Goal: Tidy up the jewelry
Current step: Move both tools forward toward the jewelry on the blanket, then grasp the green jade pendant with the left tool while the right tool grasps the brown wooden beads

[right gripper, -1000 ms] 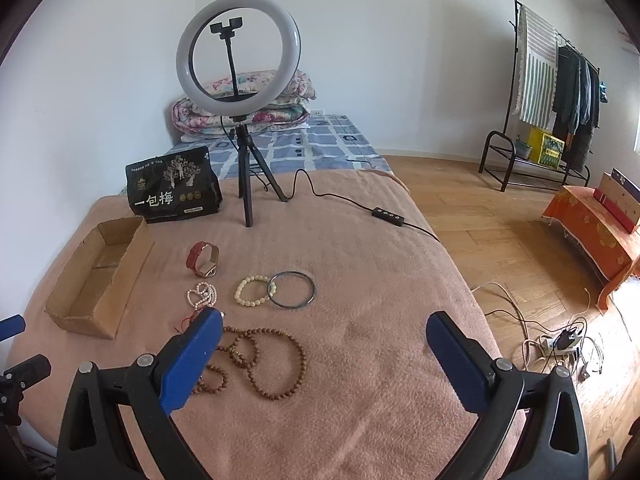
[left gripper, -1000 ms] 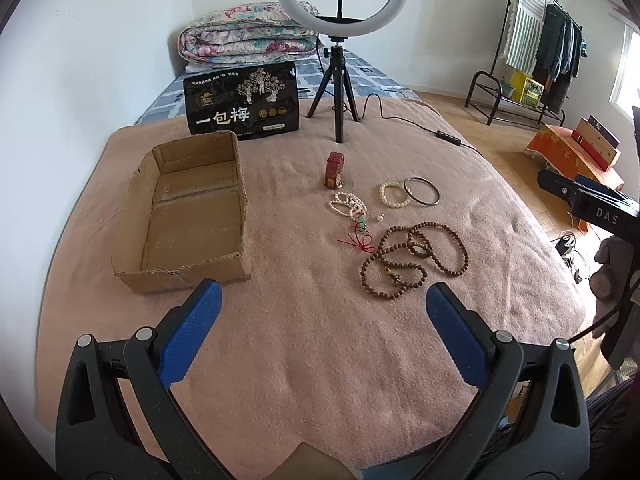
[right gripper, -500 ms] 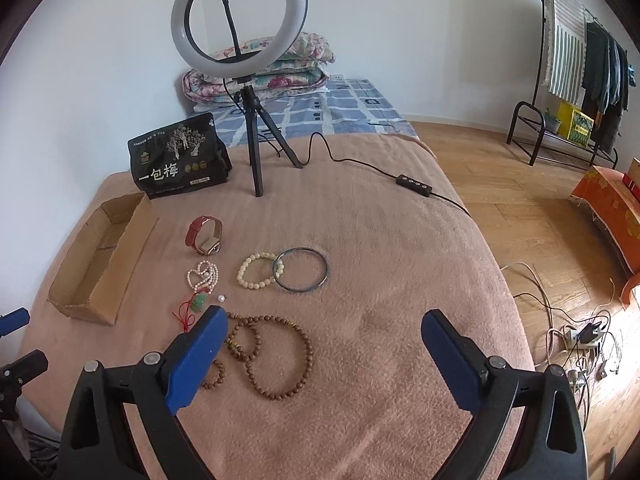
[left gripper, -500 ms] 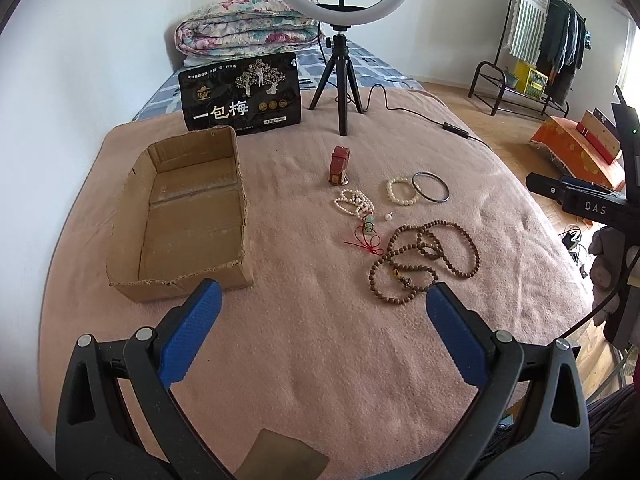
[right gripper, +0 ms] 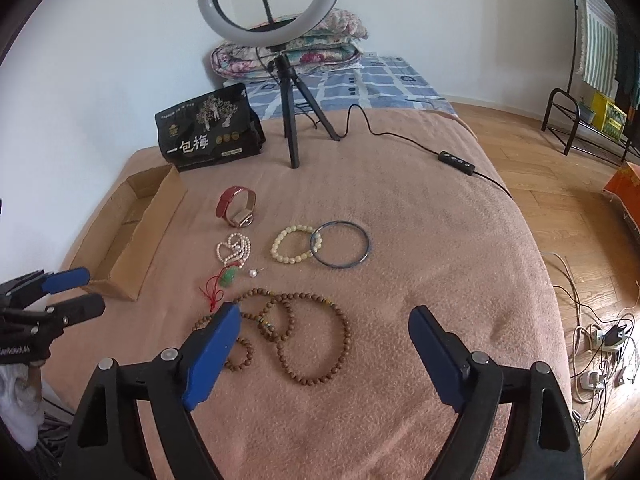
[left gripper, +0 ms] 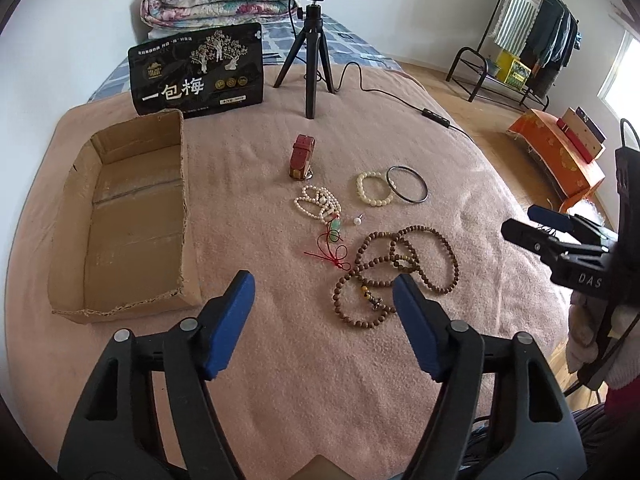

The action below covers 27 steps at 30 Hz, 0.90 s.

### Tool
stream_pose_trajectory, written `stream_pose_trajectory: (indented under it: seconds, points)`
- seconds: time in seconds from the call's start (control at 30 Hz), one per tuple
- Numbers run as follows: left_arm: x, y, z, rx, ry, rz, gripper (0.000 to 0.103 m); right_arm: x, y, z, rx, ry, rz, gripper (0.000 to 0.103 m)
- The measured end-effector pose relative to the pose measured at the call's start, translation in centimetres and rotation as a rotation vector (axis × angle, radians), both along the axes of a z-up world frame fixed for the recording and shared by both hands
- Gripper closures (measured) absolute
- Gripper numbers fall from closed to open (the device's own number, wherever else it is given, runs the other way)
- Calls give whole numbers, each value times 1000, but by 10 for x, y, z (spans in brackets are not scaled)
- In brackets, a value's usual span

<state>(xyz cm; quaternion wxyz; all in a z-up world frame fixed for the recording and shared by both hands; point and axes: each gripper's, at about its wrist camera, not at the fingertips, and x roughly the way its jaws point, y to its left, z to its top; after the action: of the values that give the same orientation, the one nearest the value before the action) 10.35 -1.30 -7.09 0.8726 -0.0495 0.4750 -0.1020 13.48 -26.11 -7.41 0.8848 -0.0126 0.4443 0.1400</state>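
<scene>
Brown wooden bead strand [left gripper: 394,270] just ahead of left hand-held gripper [left gripper: 322,322], nearer than right hand-held gripper [right gripper: 324,354]; both half-closing, empty.

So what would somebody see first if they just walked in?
Probably the jewelry spread on the pink blanket: a long brown bead string nearest, with a red watch and a pearl strand behind it. An empty cardboard box waits to their left, and a ring light stands at the back.
</scene>
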Motion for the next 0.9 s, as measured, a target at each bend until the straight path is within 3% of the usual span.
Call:
stream_pose_trajectory:
  seconds: [0.07, 0.27, 0.43, 0.8, 0.9]
  points:
    - [5, -1, -2, -3, 6, -5, 40, 3, 0, -3, 1, 10, 2, 18]
    - [23, -2, -7, -29, 26, -2, 40, 15, 0, -19, 70, 75, 25, 20]
    - [42, -2, -17, -41, 50, 0, 49, 20, 9, -27, 38, 81, 50, 24]
    - [91, -14, -53, -141, 231, 7, 55, 26, 23, -56, 73, 185, 112, 24]
    - [105, -21, -69, -128, 283, 4, 57, 25, 29, -61, 66, 197, 127, 24]
